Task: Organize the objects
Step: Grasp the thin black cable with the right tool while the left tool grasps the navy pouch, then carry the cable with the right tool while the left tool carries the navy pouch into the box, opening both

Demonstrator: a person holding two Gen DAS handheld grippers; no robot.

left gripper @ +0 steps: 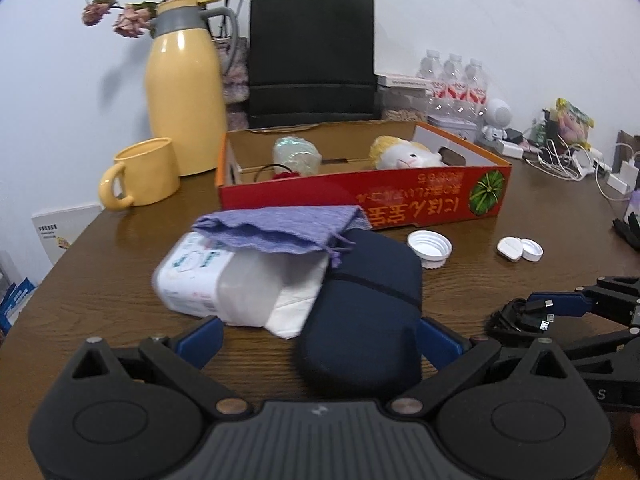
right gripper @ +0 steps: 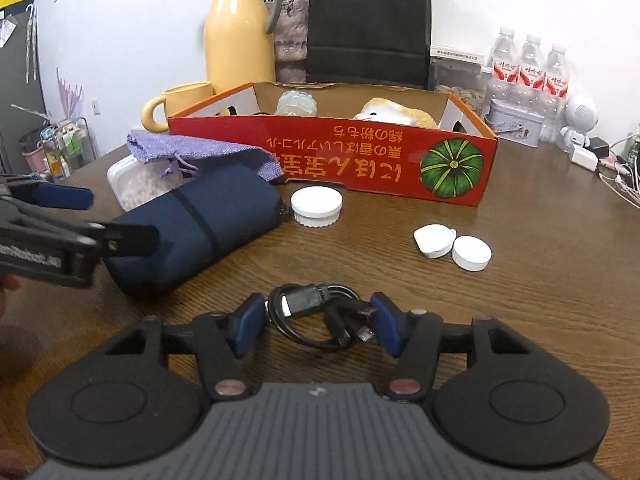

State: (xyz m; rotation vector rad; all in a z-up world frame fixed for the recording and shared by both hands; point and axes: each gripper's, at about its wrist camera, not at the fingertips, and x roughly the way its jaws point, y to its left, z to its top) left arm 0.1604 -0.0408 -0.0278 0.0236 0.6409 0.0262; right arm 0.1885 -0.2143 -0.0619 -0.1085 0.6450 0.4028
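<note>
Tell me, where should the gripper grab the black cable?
Probably across the middle of the coiled cable, coming down from above with one finger on each side. It lies flat in a loose bundle, plugs sticking out, so pinching the whole coil gathers every loop. The right gripper already straddles it.

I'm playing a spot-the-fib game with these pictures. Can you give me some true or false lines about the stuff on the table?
1. A coiled black cable lies between the right gripper's fingers. True.
2. The red box is empty. False: a plush toy and a clear wrapped thing are inside it.
3. The purple pouch lies on top of the white packet. True.
4. The yellow mug is inside the red box. False: it stands on the table beside the yellow jug.
5. The navy case lies between the left gripper's fingers. True.
</note>
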